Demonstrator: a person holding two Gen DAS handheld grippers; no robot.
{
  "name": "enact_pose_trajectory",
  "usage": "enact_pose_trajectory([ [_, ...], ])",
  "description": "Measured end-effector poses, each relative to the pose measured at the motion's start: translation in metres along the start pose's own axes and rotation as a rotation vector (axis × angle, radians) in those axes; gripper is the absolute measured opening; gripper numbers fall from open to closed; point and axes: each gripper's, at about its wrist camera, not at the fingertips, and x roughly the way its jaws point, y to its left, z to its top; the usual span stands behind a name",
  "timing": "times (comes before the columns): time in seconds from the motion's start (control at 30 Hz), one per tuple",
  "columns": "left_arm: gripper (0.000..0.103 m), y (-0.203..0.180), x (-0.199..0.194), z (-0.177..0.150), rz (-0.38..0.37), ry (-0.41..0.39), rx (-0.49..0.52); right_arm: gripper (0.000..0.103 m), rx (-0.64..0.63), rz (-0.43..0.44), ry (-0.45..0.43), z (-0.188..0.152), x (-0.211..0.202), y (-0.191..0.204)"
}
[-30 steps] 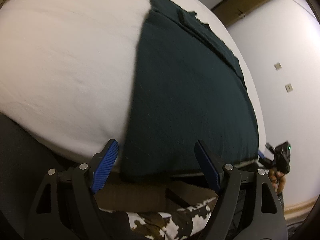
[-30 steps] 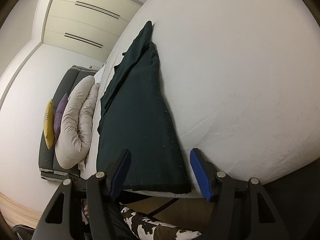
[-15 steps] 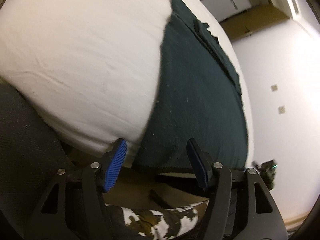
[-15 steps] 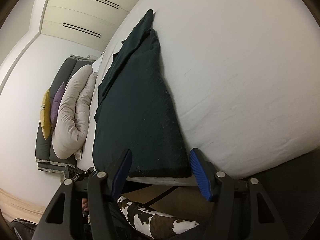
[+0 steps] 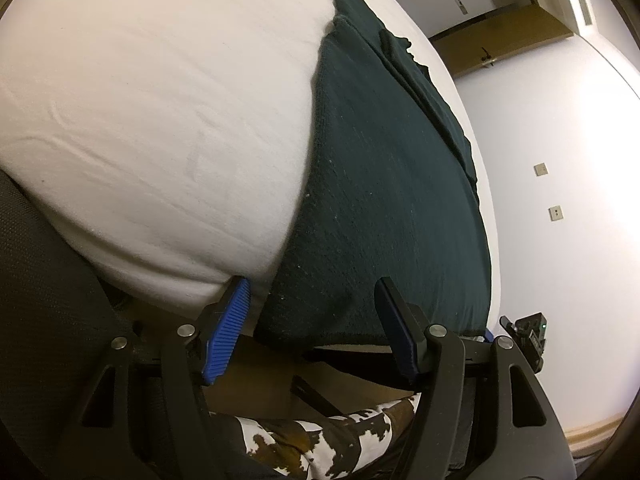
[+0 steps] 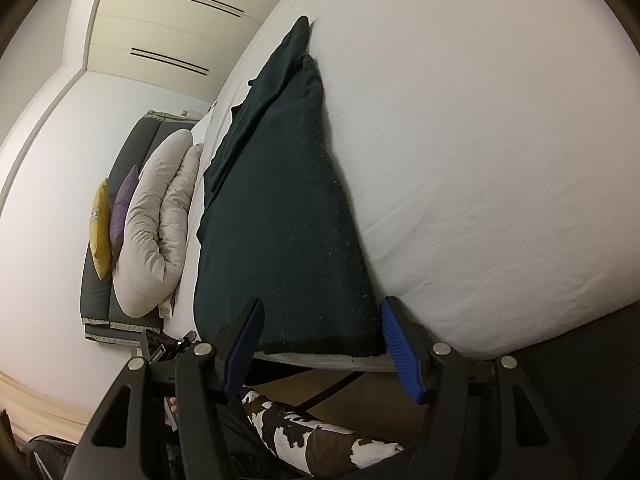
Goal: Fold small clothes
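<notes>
white bed [image 5: 160, 120] carries the dark green garment [image 5: 392, 208], its hem at the near edge between both released claws: left claw [image 5: 312, 328], right claw [image 6: 320, 340]. only the right wrist view shows the pillows [image 6: 156, 220]; only the left shows wall switches [image 5: 541, 169].

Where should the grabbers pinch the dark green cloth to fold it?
Probably at the two near hem corners of the dark green cloth, coming in from the bed's near edge. That hem lies flat along the edge, and the open left gripper and right gripper already straddle those corners.
</notes>
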Motion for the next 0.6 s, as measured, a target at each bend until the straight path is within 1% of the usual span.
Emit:
enact_pose_trajectory([
  [0.07, 0.053, 0.001, 0.001, 0.0, 0.002, 0.002, -0.009, 0.064, -0.001, 0.006, 0.001, 0.0, 0.0, 0.0],
  [0.1, 0.044, 0.002, 0.002, -0.002, 0.001, 0.005, -0.013, 0.064, -0.001, 0.007, 0.002, 0.0, 0.0, 0.0],
  [0.13, 0.033, 0.003, 0.004, -0.003, -0.003, 0.013, -0.018, 0.064, -0.001, 0.009, 0.002, 0.0, 0.0, -0.001],
  [0.27, 0.026, 0.0, 0.007, -0.004, -0.029, 0.033, -0.01, 0.063, -0.007, 0.007, 0.008, 0.0, -0.001, 0.0],
  [0.33, 0.016, -0.004, 0.008, -0.004, -0.072, 0.037, -0.006, 0.063, -0.01, 0.005, 0.014, 0.0, -0.001, 0.0],
  [0.4, 0.015, -0.008, 0.009, -0.004, -0.085, 0.037, 0.006, 0.063, -0.008, 0.003, 0.018, 0.001, -0.001, 0.0],
  [0.43, 0.013, -0.008, 0.01, -0.004, -0.089, 0.038, 0.008, 0.063, -0.009, 0.0, 0.02, 0.001, -0.002, 0.001],
  [0.53, 0.01, -0.008, 0.01, -0.004, -0.1, 0.032, 0.002, 0.062, -0.011, -0.001, 0.025, 0.003, -0.003, 0.0],
  [0.6, 0.009, -0.009, 0.008, -0.002, -0.113, 0.02, -0.001, 0.059, -0.012, -0.008, 0.028, 0.003, -0.002, 0.0],
])
